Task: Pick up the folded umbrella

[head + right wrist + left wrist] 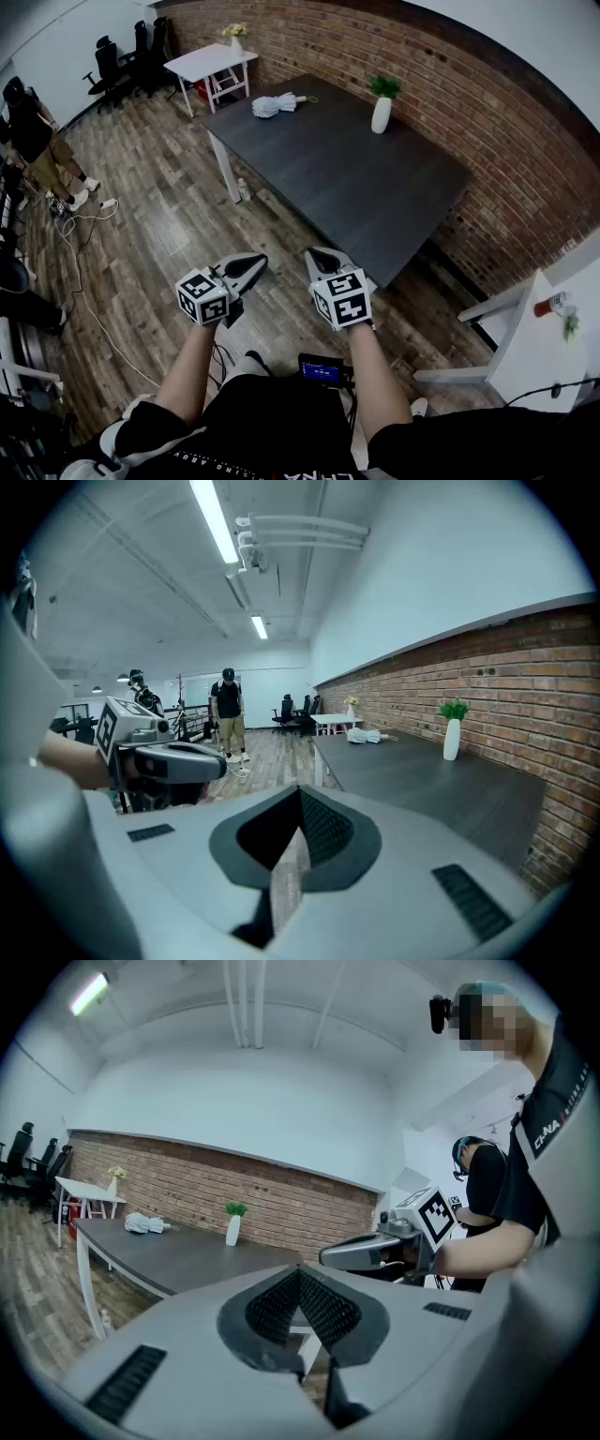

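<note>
Both claws hang at the near end of the dark counter (347,178), well short of anything to grasp. The left claw (300,1274) is pinched fully together with nothing in it, and the right claw (300,794) also looks drawn together at its tips and empty. The folded umbrella (274,105), a pale, loosely bundled shape, lies far ahead of both claws at the counter's far end, slightly to the left of the left claw's line and close to the edges there. A white vase (381,114) with a green plant stands far ahead of the right claw near the brick wall, apart from the umbrella. The reach looks the main hazard. The umbrella is too far to take from here, so the person will probably have to walk along the counter, and a trailing cable (80,281) crosses the floor off to the left of the left claw. A claw that arrives without opening would likely only nudge the bundle, and so near the edge it could roll off. The fabric looks soft, so a pinch on a loose fold rather than the body might let it slip or sag open when lifted. A wide swing from the right could clip the vase.
</note>
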`<state>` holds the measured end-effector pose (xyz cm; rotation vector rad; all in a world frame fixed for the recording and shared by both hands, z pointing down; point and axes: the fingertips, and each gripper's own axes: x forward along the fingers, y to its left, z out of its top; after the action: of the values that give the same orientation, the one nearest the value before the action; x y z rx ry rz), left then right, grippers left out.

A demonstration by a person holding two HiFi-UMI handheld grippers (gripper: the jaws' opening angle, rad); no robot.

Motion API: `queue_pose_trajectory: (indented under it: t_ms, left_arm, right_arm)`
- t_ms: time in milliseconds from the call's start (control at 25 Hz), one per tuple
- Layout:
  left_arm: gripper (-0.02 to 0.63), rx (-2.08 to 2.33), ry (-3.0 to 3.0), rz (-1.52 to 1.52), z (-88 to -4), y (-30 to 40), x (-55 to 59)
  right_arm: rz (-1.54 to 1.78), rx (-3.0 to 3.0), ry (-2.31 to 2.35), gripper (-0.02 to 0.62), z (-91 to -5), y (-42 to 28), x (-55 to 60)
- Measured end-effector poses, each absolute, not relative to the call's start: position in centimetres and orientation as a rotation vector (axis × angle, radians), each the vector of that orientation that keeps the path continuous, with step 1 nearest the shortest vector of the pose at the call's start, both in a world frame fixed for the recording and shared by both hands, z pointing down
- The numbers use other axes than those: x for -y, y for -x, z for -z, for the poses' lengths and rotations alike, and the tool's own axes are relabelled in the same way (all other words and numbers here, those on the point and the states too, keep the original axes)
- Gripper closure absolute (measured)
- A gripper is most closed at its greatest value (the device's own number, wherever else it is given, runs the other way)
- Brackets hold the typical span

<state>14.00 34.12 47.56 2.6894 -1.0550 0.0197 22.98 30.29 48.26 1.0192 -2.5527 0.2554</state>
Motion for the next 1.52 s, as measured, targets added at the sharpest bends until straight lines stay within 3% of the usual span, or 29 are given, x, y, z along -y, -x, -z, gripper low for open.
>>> queue_pose_trajectory:
  t_ms: [1520]
  left_arm:
    - [0.603,1.063,-2.689,-0.009,-48.0,-15.9,-33.8]
  right_arm:
    - [-0.275,2.584,-1.012,0.584,-47.9,-24.1,-29.9]
